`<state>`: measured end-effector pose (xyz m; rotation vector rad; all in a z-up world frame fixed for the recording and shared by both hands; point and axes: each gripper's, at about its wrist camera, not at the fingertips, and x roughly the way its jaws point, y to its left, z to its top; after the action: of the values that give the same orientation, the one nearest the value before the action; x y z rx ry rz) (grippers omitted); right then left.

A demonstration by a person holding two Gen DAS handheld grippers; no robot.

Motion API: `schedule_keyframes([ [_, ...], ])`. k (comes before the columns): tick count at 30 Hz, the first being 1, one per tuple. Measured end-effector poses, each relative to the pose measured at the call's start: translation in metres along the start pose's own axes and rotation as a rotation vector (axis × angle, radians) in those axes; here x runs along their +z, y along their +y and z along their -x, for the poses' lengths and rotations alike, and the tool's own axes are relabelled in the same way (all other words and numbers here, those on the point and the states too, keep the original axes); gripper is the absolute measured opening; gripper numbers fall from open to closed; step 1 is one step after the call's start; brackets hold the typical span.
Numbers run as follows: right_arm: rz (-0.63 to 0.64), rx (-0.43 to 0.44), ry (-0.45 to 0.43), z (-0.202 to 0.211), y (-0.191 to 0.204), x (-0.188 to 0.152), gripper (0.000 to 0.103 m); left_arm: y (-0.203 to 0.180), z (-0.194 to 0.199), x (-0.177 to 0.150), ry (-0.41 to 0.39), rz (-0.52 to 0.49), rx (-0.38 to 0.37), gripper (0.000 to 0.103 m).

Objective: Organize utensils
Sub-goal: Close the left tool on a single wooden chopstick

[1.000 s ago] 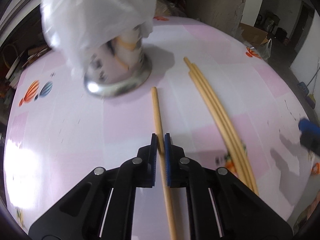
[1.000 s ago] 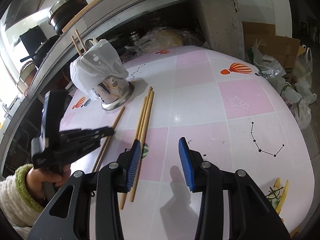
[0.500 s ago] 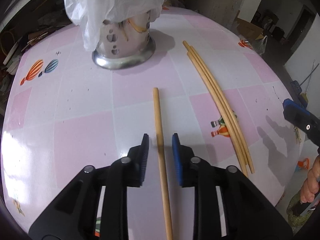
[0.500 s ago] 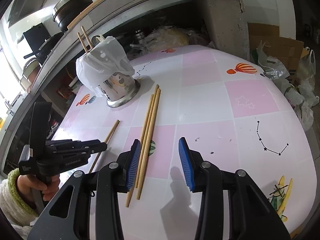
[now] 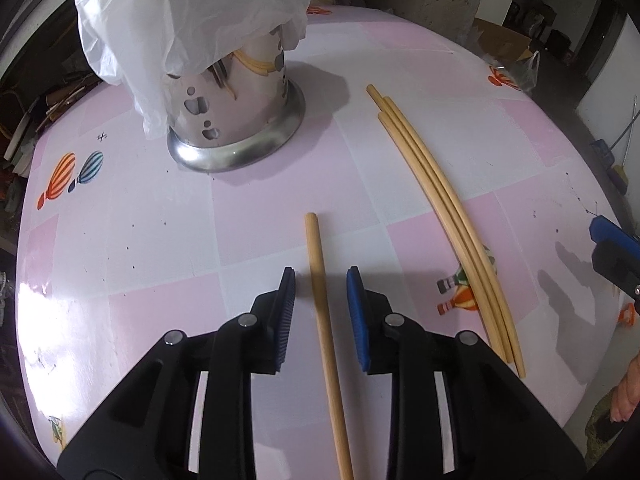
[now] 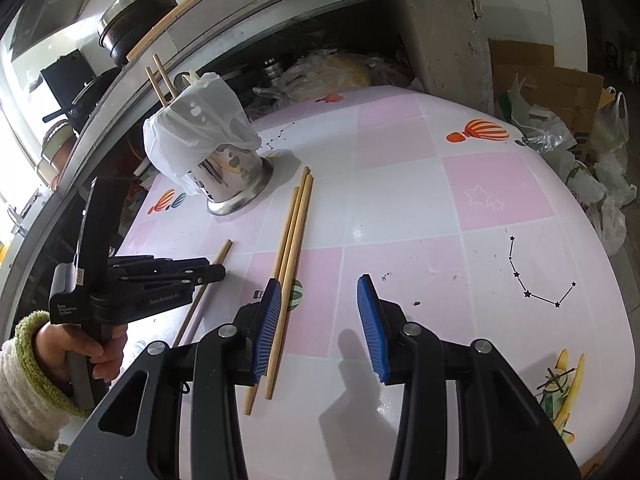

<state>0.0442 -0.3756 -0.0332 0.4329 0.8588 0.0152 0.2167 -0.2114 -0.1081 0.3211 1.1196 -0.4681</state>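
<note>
Left gripper (image 5: 320,280) released, jaws just been opening, pads clear of single chopstick (image 5: 322,300) lying flat on table (image 5: 160,240) between them. Three more chopsticks (image 5: 440,208) bundled side by side to its right, touching each other. Steel utensil holder (image 5: 236,120) ahead and left, well apart, draped in white plastic bag (image 5: 192,12). Right gripper (image 6: 318,292) parted, nothing held, hovering over table; bundle passing just beside and under its left pad. Two chopsticks (image 6: 160,80) upright in holder, far ahead-left.
</note>
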Motion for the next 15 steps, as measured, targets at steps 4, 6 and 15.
schedule_keyframes([
  [4, -0.002, 0.003, 0.000, 0.000, -0.001, -0.001, 0.039, -0.001, -0.001, 0.001, -0.012, 0.002, 0.019, 0.011],
  [6, -0.004, 0.003, 0.003, -0.001, -0.001, -0.001, 0.039, 0.000, -0.002, 0.002, -0.020, 0.009, 0.026, 0.006],
  [15, -0.007, -0.007, 0.004, 0.000, -0.001, -0.001, 0.039, 0.015, 0.018, -0.004, -0.102, 0.072, -0.018, 0.005],
])
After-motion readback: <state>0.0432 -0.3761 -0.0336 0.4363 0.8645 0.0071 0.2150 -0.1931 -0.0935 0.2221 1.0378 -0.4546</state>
